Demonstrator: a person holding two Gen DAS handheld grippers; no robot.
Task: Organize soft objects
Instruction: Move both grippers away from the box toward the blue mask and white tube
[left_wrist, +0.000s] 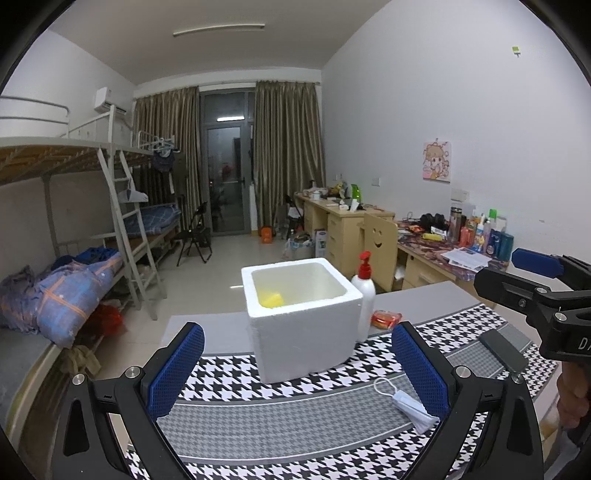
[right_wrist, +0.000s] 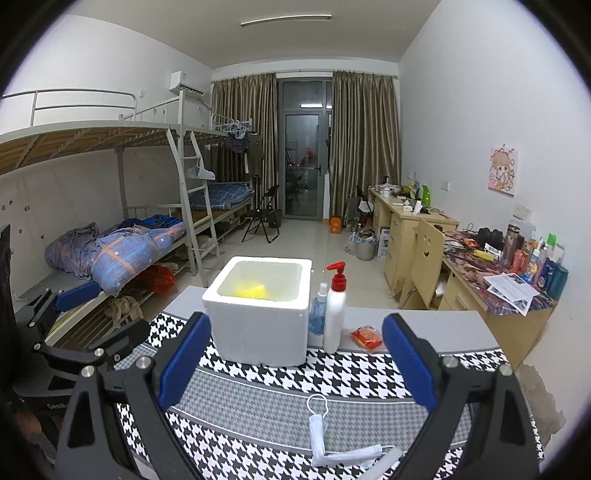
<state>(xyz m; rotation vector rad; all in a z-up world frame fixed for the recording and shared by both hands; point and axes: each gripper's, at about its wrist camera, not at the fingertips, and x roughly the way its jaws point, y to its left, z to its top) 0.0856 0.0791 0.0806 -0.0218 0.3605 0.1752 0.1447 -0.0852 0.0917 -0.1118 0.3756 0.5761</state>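
A: Mask is what's left, I'd say. Folded face mask, lying flat on the houndstooth mat, near edge, ear loop pointing toward the foam box.

B: And the box?

A: Open-top, upright, at the far side of the mat. Yellow sponge-like thing already inside, so prob. the drop spot for soft stuff. Pump bottle, blue spray bottle just beside the box, red packet near them. Rigid or packaged, not targets, I'd guess.

B: Fingers?

A: Right gripper: jaws spread wide, nothing btwn pads, hanging above the mat w/ mask just below and between them. Looks lined up for a pick. Left gripper: also wide apart, empty; mask sits by its right finger, partly hidden behind it. Can't tell if touching.

B: Risk?

A: Thin, floppy; pads could pinch only the loop.
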